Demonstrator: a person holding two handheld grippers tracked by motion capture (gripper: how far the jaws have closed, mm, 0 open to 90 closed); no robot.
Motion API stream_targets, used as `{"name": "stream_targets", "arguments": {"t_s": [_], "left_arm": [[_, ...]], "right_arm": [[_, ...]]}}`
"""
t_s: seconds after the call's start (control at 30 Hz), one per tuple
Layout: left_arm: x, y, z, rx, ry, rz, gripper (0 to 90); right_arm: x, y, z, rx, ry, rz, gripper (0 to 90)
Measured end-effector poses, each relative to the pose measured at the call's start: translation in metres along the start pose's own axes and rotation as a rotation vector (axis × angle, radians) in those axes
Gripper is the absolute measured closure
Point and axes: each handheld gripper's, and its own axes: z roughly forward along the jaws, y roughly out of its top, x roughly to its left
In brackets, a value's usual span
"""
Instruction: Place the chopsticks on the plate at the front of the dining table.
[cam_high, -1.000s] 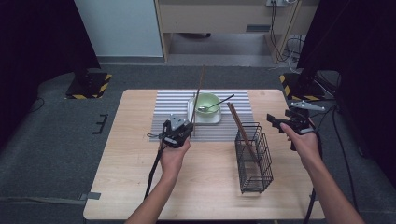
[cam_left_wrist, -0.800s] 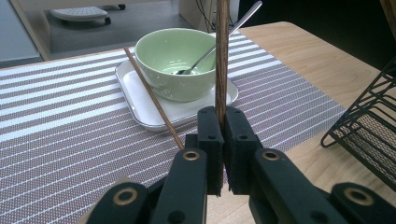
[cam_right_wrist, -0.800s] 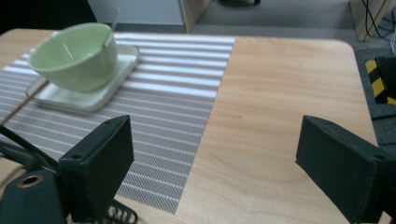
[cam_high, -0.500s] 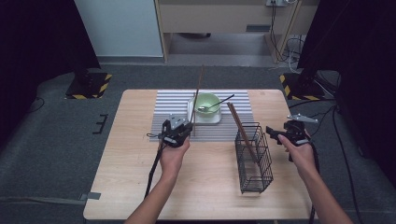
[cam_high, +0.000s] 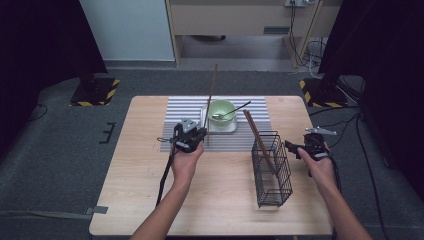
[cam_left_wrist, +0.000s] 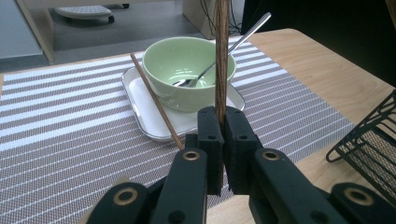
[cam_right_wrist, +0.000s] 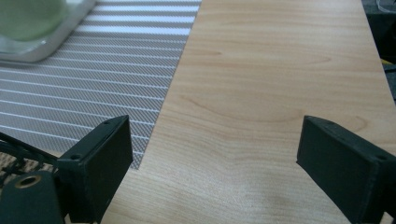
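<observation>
Pinching an upright chopstick (cam_left_wrist: 221, 56), the left gripper's (cam_left_wrist: 222, 140) jaws contrast with the right gripper's (cam_right_wrist: 212, 163) spread jaws.

Right claw (cam_high: 300, 148) lower, nearer basket (cam_high: 272, 167).

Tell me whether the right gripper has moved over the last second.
Yes. In the high view the right gripper has come down and toward the person, from beyond the wire basket's far end to beside its right wall, jaws open.

Pale wood-grain table (cam_high: 150, 200), matt. Woven striped placemat (cam_left_wrist: 56, 140), textured. Glossy green bowl (cam_left_wrist: 187, 70), ceramic-looking. Shiny metal spoon (cam_left_wrist: 243, 35). Dark wooden chopstick (cam_left_wrist: 221, 51). Black wire basket (cam_high: 272, 170). Matt black plastic-looking jaws.
</observation>
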Motion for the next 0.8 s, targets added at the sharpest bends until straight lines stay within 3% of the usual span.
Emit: {"name": "stream_targets", "arguments": {"t_s": [0.3, 0.8], "left_arm": [[0.002, 0.006, 0.009, 0.001, 0.015, -0.013, 86.1], [0.006, 0.005, 0.024, 0.014, 0.055, -0.019, 86.0]], "right_arm": [[-0.002, -0.008, 0.011, 0.025, -0.015, 0.026, 10.6], [0.004, -0.014, 0.023, 0.052, -0.045, -0.006, 10.3]]}}
